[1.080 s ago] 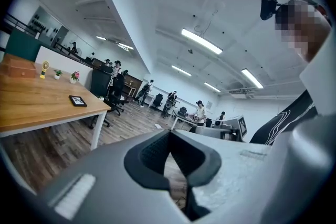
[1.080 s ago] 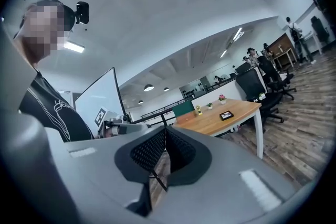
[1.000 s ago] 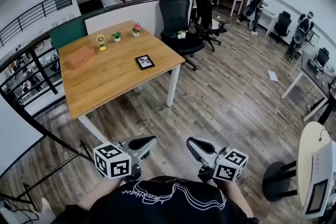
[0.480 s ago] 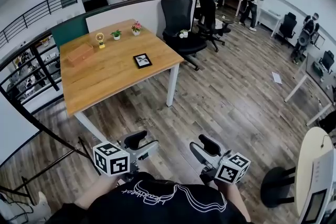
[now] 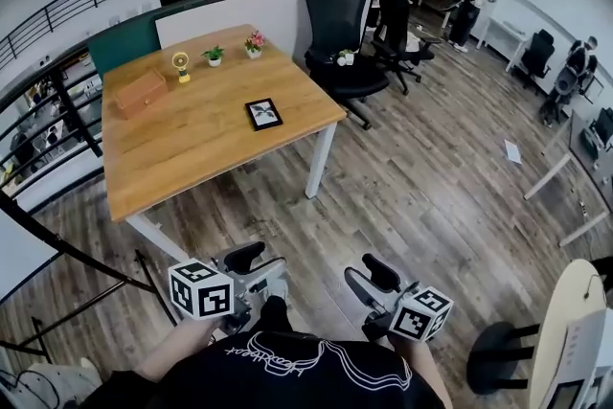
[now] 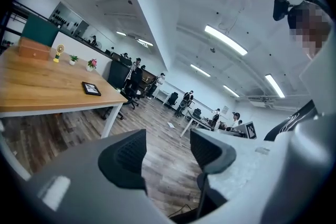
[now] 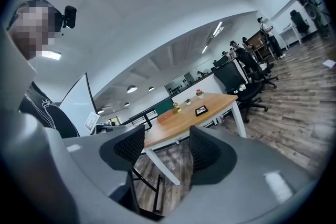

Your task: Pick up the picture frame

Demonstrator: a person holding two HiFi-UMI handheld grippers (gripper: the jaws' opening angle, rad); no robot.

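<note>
Grippers first: left gripper (image 5: 257,263) and right gripper (image 5: 372,281) are both hanging low by the person's body with jaws spread wide and nothing between them. Each gripper view is just showing floor and the room through the gap. Neither one is touching anything.

As for what's changing, honestly not much. Over the last second the head view is swinging a little and the worktop (image 5: 192,148) is sitting slightly bigger and squarer in view, so I'm guessing the person is lining up and heading toward it. The grippers are staying well apart from it the whole time.

The frame (image 5: 263,113) is lying flat toward the near right corner of the worktop, set in a bit from the near edge, with bare wood all round it. A box (image 5: 140,94) and some small plants (image 5: 234,50) are sitting along the far edge, nowhere near it.

So the pick isn't really starting yet, it's looking like approach only. Whichever gripper goes in is already open enough, but it's needing to close the whole gap first.
</note>
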